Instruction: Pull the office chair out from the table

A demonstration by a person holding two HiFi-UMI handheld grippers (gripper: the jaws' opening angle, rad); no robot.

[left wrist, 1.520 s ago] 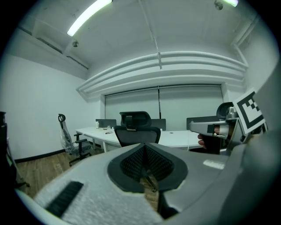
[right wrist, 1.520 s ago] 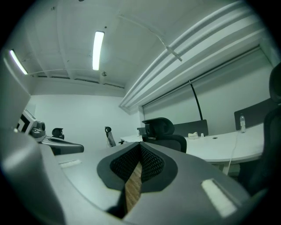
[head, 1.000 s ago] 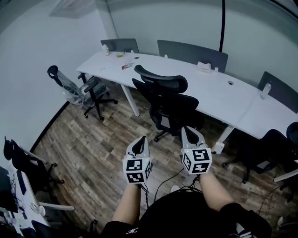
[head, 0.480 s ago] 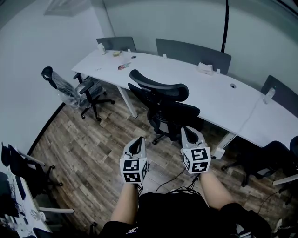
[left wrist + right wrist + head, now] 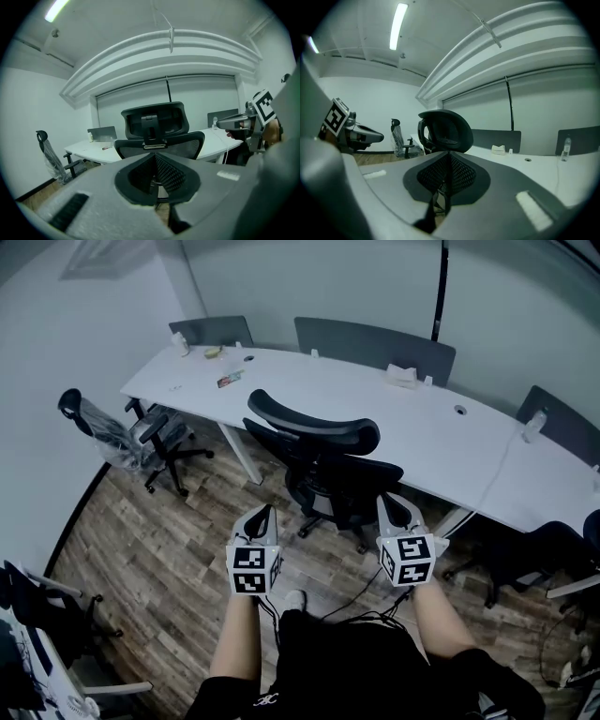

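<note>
The black mesh office chair (image 5: 323, 470) stands at the long white table (image 5: 441, 442), its headrest (image 5: 314, 418) turned toward me. My left gripper (image 5: 262, 512) hangs shut and empty a short way in front of the chair's left side, not touching it. My right gripper (image 5: 390, 502) is also shut and empty, close to the chair's right side. In the left gripper view the chair (image 5: 157, 136) fills the centre beyond the closed jaws of the left gripper (image 5: 155, 157), and the right gripper (image 5: 241, 123) shows at the right. The right gripper view has the chair's headrest (image 5: 445, 129) above the right gripper (image 5: 449, 155).
A plastic-wrapped chair (image 5: 131, 432) stands at the left, another dark chair (image 5: 525, 554) at the right, and more chairs (image 5: 42, 610) at the lower left. Cables (image 5: 370, 596) trail over the wood floor. Grey dividers (image 5: 375, 341), a tissue box (image 5: 403, 377) and a bottle (image 5: 534, 424) line the table.
Both grippers have drifted lower in the head view and a little further apart, the left one going left. The chair stays at the table, and both grippers stay shut.
</note>
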